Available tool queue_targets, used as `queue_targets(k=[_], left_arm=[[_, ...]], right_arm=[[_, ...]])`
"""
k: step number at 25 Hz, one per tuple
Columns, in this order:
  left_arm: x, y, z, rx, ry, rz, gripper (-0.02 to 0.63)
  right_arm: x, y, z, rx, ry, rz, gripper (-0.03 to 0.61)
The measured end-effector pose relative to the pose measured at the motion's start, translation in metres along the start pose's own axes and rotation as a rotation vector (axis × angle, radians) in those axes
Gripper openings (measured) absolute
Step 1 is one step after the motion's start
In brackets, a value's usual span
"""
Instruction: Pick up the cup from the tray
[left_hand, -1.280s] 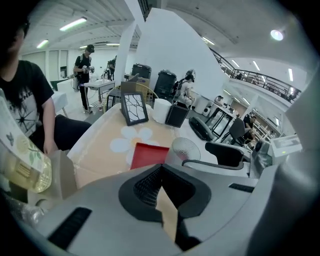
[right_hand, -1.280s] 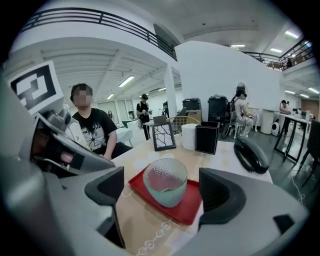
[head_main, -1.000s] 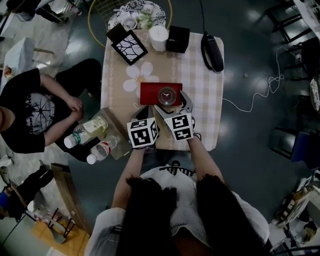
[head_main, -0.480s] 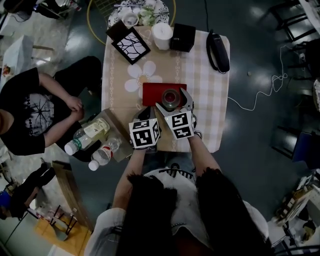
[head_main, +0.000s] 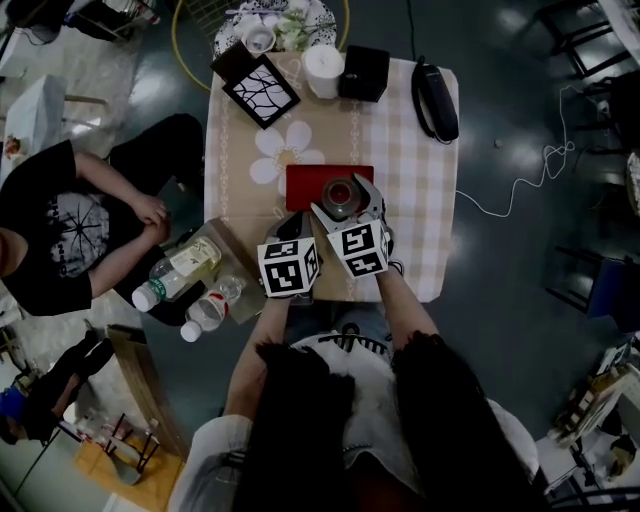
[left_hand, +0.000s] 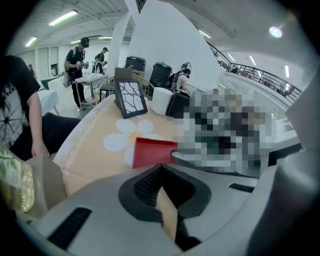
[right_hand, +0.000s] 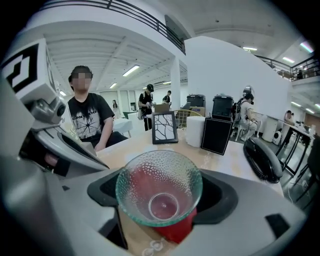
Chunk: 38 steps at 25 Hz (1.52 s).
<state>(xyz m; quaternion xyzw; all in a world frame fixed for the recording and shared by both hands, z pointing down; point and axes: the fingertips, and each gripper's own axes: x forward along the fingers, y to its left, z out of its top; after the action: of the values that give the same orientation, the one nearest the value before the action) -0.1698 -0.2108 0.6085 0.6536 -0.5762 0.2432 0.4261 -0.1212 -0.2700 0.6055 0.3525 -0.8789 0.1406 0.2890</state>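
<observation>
Left gripper (left_hand: 161, 167) sits idle at the near table edge, pads pinched together on nothing. Moving right: a flat, smooth red tray (head_main: 303, 186) on the checked cloth, and on it the cup (right_hand: 159, 192), clear dimpled glass flaring from a small round base to a wide rim. Right gripper (head_main: 347, 205) has it bracketed, black pads apparently pressing the wall on both sides, base not yet off the tray. Danger here: that sloped, slick glass could slide through the pads or tip on the lift, and a crooked pull might drag the light tray along.
</observation>
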Motion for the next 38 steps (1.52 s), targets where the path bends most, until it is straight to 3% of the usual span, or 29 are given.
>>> queue_targets(k=[12,24,38], left_arm=[[-0.001,-0.030,0.009,0.054,-0.022,-0.043,0.005],[0.003,-0.076,0.008,0.123,-0.026,-0.098,0.005],[0.004,-0.099,-0.002,0.160,-0.024,-0.099,0.005]], right_arm=[[-0.038,-0.032,0.009,0.069,-0.034,-0.070,0.408],[-0.089,-0.086,-0.025,0.129,-0.015,-0.190,0.408],[-0.110,-0.111,-0.078,0.191,0.011,-0.272,0.410]])
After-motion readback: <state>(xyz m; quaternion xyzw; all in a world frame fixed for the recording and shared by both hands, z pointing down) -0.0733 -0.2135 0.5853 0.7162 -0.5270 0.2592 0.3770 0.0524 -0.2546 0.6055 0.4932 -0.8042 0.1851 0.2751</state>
